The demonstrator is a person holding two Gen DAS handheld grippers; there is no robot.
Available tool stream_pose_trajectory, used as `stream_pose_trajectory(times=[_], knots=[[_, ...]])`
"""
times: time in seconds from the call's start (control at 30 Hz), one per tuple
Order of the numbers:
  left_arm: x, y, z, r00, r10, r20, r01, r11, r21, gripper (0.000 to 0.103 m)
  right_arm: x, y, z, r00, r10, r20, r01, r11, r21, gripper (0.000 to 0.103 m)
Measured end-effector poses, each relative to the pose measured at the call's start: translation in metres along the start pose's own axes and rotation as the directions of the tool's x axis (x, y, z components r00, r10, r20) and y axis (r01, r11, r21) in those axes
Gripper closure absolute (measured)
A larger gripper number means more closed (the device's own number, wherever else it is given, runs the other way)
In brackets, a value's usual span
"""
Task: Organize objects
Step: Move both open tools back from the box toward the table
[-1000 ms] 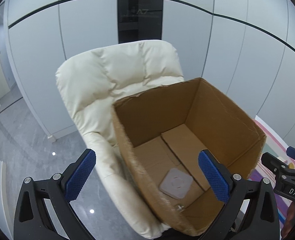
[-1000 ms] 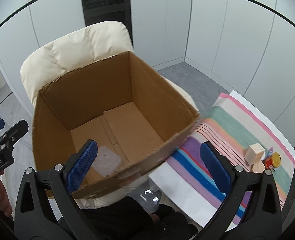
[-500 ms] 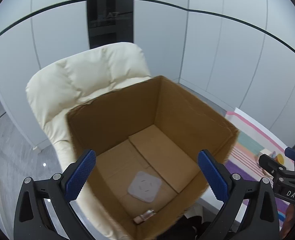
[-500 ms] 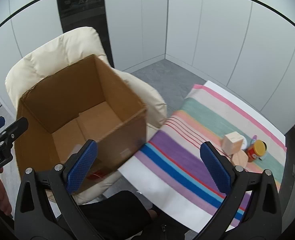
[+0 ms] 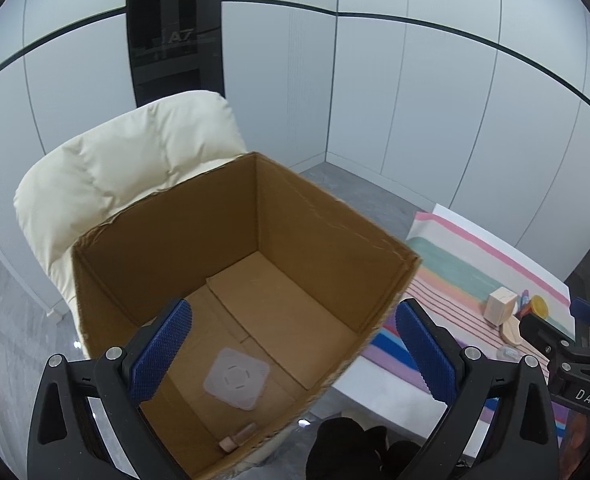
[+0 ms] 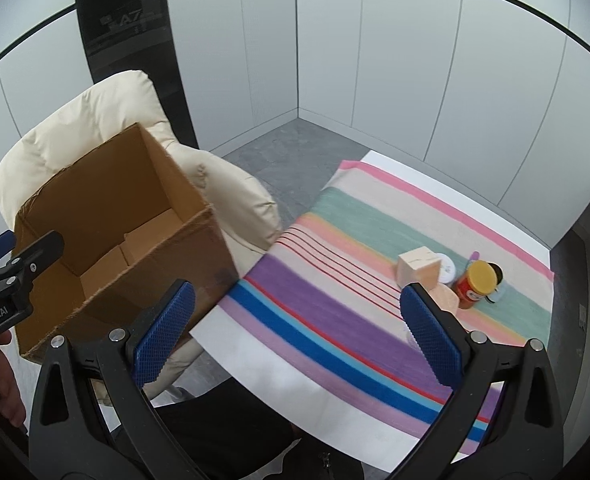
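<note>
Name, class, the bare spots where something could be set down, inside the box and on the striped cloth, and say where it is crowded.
Inside the cardboard box, the floor flap beyond the white square pad is bare. The striped cloth is free across its purple and blue bands, towards the box. Crowded: the cloth's far-right end, where the wooden cube and yellow-lidded jar cluster.

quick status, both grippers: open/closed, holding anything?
Left gripper: open, empty, above the cardboard box.
Right gripper: open, empty, over the striped cloth.
</note>
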State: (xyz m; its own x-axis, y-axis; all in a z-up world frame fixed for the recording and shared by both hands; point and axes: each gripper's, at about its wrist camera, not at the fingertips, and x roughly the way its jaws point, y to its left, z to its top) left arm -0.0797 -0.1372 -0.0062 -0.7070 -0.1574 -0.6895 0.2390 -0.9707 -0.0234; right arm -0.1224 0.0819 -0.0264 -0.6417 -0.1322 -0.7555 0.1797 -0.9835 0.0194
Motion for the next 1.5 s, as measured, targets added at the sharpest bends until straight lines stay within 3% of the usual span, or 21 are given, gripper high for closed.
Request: stream_pose_trajectory(times=[0.63, 1.5], knots=[[0.013, -0.080, 0.003, 0.995, -0.097, -0.024, 0.098, 0.991, 0.088, 0.001, -0.012, -0.078, -0.018, 0.996, -0.087, -0.018, 0.088, 0.991, 0.105, 0.000], [0.015, -0.191, -0.013, 0.970, -0.226, -0.085, 0.239, 0.947, 0.215, 0.001, -0.042, -0.181, -0.054, 0.981, -0.185, -0.058, 0.194, 0.948, 0.252, 0.000]])
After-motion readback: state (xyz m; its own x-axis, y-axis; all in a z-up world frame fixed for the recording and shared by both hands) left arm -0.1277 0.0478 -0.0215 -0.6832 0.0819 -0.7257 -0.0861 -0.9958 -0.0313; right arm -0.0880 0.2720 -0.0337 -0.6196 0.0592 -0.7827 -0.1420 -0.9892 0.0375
